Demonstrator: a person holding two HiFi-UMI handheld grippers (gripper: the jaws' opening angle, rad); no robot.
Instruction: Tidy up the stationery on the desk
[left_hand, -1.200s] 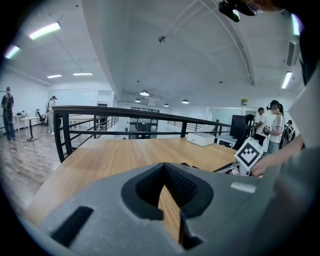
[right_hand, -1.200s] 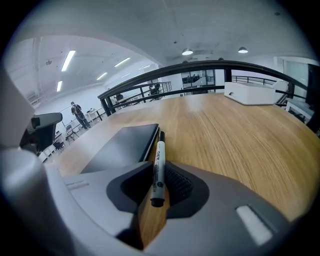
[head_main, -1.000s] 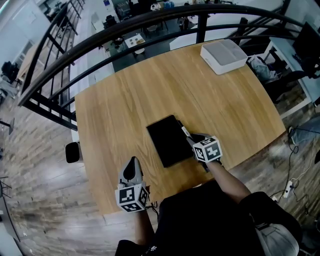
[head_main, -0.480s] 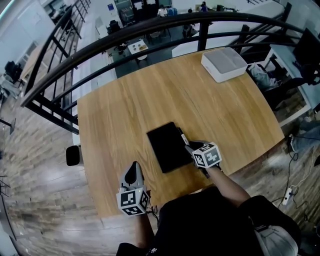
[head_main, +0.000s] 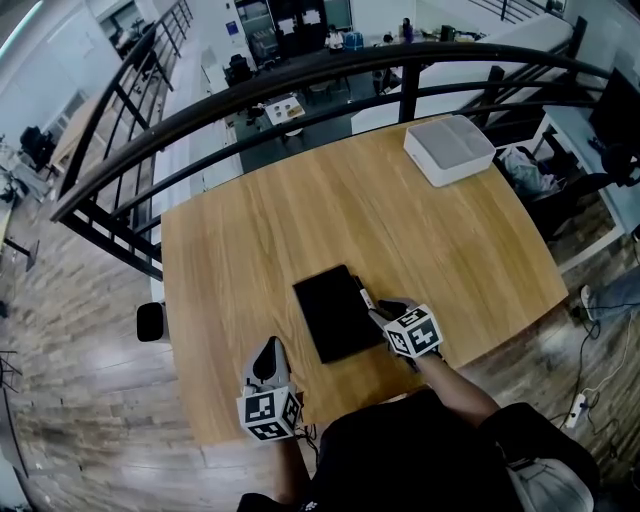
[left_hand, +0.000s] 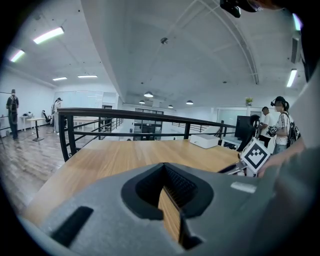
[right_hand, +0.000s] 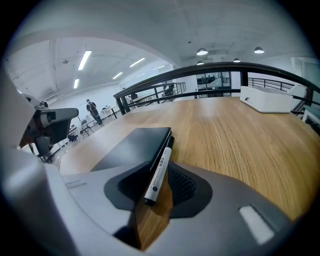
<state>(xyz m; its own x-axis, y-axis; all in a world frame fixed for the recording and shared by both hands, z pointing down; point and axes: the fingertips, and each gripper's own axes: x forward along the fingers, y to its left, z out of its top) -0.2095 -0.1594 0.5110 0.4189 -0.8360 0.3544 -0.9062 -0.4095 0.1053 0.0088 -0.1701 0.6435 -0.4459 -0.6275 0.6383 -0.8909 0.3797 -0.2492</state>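
Right gripper (right_hand: 157, 196) jaws have just been opening, while the gripper itself has kept its station at the right edge of the black notebook (right_hand: 132, 147) compared with the head view a second earlier; neither the notebook nor the marker pen (right_hand: 159, 169) has visibly shifted on the desk (head_main: 300, 220). The pen lies flat on the wood with its length running along the notebook's right edge, just beside it or touching it, and its near end sits in the gap between the spread jaws. Bare wood shows between the pen and the ribbed pad (right_hand: 184, 186) on the right, so that pad stands clear of it; on the other side the pen is close to the pad, and contact there cannot be settled. The widening gap most likely marks a release — the pen set down parallel to the notebook, one tidying placement probably complete. Left gripper (left_hand: 172, 215) hovers near the desk's front edge, well apart from both items, its jaws pressed together on nothing. A white box (head_main: 449, 148) rests at the far corner — untouched.
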